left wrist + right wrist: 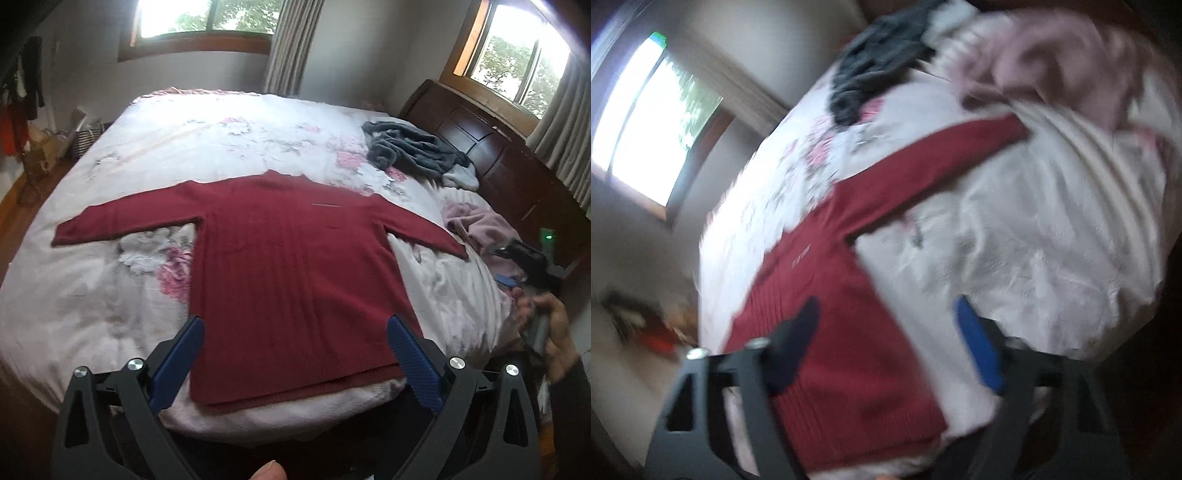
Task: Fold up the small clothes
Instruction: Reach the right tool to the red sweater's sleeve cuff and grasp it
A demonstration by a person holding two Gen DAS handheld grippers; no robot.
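Note:
A dark red knit sweater [280, 266] lies flat on the bed, body toward me, both sleeves spread out sideways. My left gripper [295, 325] hangs open above its lower hem with nothing between the blue pads. In the right wrist view, which is blurred and tilted, the same red sweater [842, 354] lies below my right gripper [886, 310], which is open and empty near the sweater's right side edge. A hand [550, 332] holding the right gripper shows at the right edge of the left wrist view.
The bed has a white floral cover [184, 140]. A dark grey garment [413, 147] and a pale pink garment [480, 225] lie crumpled near the dark wooden headboard [509, 155]. A striped basket [86, 138] stands on the floor at the far left.

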